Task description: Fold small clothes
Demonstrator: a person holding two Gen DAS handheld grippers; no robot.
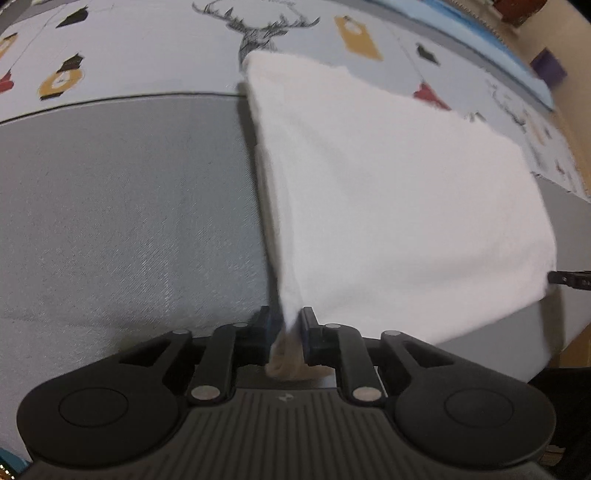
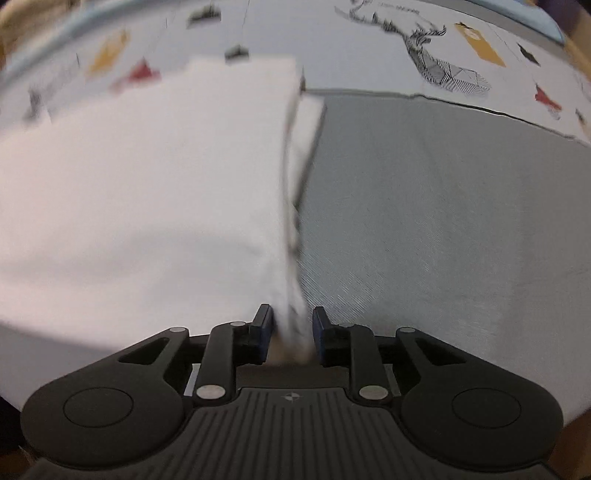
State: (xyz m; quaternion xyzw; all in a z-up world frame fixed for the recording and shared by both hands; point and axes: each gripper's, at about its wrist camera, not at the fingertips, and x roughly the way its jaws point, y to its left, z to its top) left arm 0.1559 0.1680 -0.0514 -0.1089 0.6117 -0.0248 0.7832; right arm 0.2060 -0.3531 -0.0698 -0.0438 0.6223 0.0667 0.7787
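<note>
A white garment [image 1: 388, 192] hangs stretched above the grey table. My left gripper [image 1: 286, 325] is shut on its near left corner, with cloth bunched between the fingers. My right gripper [image 2: 291, 325] is shut on the other near corner of the same white garment [image 2: 147, 192]. The cloth spreads away from each gripper toward the far side. A folded layer shows along its edge in the right wrist view [image 2: 306, 136]. A tip of the right gripper shows at the right edge of the left wrist view [image 1: 572, 278].
The grey table surface [image 1: 122, 206] lies below, also in the right wrist view [image 2: 443, 206]. Beyond it is a pale cloth printed with deer [image 1: 258, 33] and coloured shapes [image 2: 480, 48]. The table's edge falls off at the lower right [image 1: 554, 332].
</note>
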